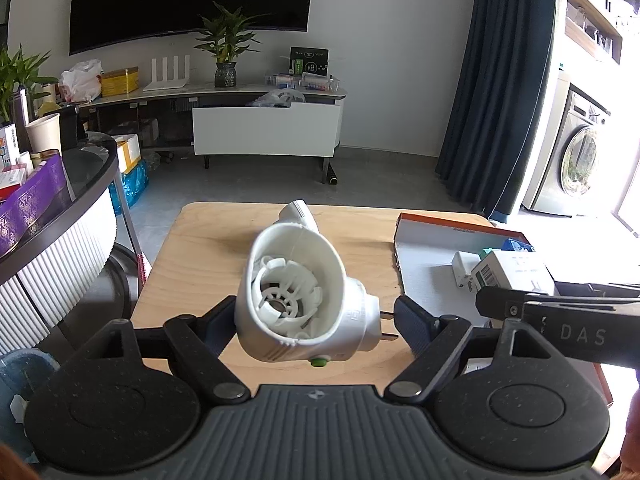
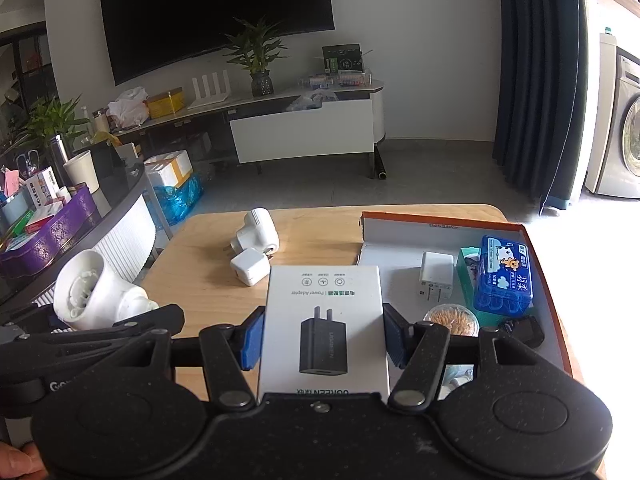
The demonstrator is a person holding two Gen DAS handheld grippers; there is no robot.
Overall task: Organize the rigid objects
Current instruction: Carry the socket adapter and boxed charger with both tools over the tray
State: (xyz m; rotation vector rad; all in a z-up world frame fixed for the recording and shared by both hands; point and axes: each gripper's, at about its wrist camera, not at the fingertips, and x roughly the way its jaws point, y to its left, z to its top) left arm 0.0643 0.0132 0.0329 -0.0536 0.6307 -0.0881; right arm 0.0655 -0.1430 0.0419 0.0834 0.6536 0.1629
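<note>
Left wrist view: the left gripper clamps a glossy white plastic plug-in device, its round hollow mouth facing the camera and metal prongs by the right pad, above a pale wooden table; an orange-edged cardboard tray lies to the right. Right wrist view: the right gripper grips a flat white adapter box between blue ribbed pads beside the tray, which holds a white charger, a blue box and a round toothpick jar, while two white plugs sit on the table beyond.
</note>
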